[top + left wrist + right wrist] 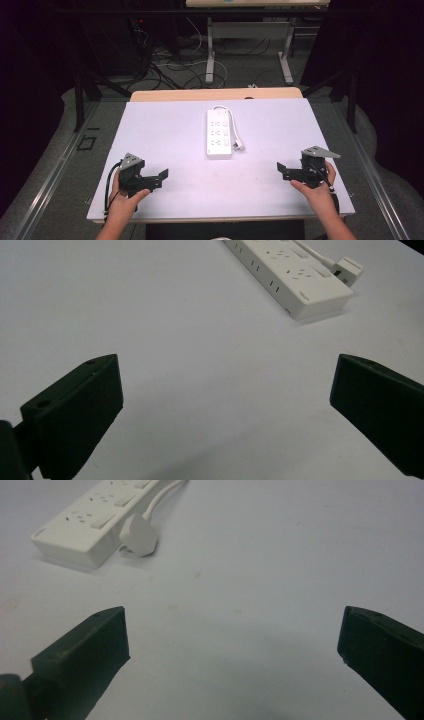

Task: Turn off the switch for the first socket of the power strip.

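Note:
A white power strip lies in the middle of the white table, with its cord and plug along its right side. My left gripper rests near the front left, jaws wide apart with nothing between them. Near the front right my right gripper is open too and holds nothing. From the left gripper view the power strip sits far ahead to the right, beyond the open left gripper. The right gripper view has the strip and plug at upper left, ahead of the right gripper.
A wooden tabletop edge shows beyond the white table. Behind it stand the metal legs of another desk and loose cables on the floor. Dark curtains close both sides.

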Demonstrator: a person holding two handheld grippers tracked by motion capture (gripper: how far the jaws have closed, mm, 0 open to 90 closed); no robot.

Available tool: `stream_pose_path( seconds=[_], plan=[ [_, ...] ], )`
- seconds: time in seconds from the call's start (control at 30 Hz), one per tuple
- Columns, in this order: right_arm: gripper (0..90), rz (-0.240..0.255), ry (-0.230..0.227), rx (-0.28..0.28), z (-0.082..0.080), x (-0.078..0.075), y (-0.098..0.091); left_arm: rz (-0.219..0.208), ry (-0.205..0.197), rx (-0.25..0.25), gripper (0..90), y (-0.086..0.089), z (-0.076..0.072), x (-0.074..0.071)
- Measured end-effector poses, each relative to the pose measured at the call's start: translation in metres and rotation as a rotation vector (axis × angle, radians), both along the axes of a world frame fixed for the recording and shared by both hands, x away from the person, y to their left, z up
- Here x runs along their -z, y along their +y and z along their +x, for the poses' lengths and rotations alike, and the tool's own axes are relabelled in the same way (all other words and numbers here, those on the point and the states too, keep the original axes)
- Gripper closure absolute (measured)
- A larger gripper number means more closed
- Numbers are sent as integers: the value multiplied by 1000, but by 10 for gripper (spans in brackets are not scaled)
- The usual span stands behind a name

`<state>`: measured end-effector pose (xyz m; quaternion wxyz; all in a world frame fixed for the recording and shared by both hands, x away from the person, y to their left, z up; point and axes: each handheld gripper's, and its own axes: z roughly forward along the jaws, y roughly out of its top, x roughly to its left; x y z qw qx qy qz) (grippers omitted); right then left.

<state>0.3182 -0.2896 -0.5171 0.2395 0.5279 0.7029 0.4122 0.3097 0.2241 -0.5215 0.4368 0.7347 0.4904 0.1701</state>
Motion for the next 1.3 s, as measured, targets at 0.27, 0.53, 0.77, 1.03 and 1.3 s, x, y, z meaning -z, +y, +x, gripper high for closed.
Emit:
stream_pose_path(
  seconds=[0.27,0.53,0.77,1.03,1.3],
  plan=[
    [0,0,10,-8,-7,-2,0,-3,-10,-1,5,2,-1,-2],
    [4,-27,-18,-33,-1,-13,6,-10,-12,3,7,2,-3,-2],
    [53,-60,-37,-70,7,-29,15,-8,-18,1,12,1,-5,-1],
    [62,-59,-33,-102,16,-44,23,-2,-20,-6,15,2,-5,-1],
    [69,-64,-29,-125,24,-55,29,8,-21,-3,15,1,-6,-1]
  ],
)
